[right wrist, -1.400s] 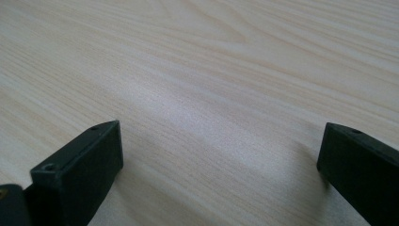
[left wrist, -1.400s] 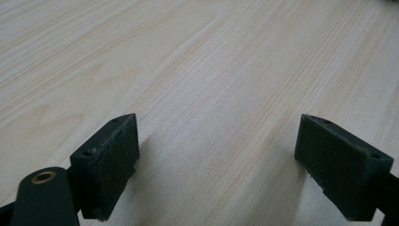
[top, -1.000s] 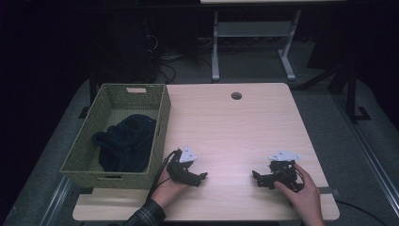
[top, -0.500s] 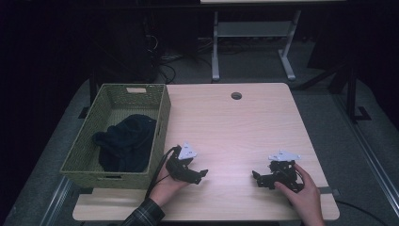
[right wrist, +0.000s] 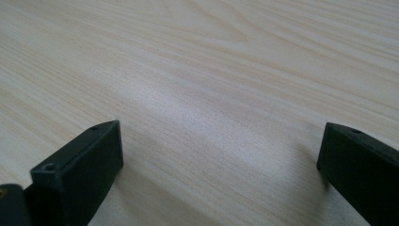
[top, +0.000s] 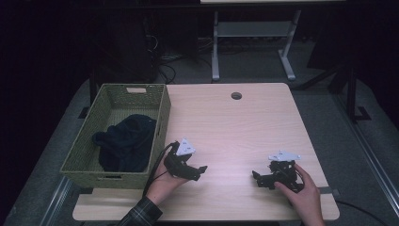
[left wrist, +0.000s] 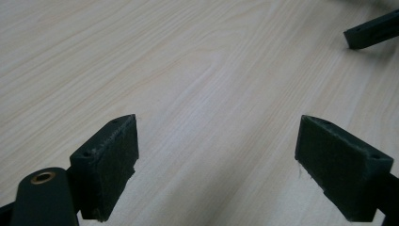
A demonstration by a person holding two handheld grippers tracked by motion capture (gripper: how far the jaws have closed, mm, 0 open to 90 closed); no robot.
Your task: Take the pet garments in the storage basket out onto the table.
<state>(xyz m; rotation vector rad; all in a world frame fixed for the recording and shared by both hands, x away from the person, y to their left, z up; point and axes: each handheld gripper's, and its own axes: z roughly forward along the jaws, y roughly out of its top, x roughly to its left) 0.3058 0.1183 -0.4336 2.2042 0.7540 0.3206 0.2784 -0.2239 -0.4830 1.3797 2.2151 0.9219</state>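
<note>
Basket [top: 162, 113]: green woven, at the table's left edge, dark garment [top: 124, 143] bunched inside.
Left gripper [top: 200, 169]: just beside the basket, jaws wide apart, empty.
Right gripper [top: 256, 178]: near the front-right edge, jaws wide apart, empty.
Risk: reaching in, a jaw may catch the basket wall and drag it.

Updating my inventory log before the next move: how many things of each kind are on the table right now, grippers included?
Grippers: 2, the left gripper and the right gripper, both open
Woven baskets: 1, the green basket
Cloth items: 1, the dark garment inside the basket
Total: 4
</note>
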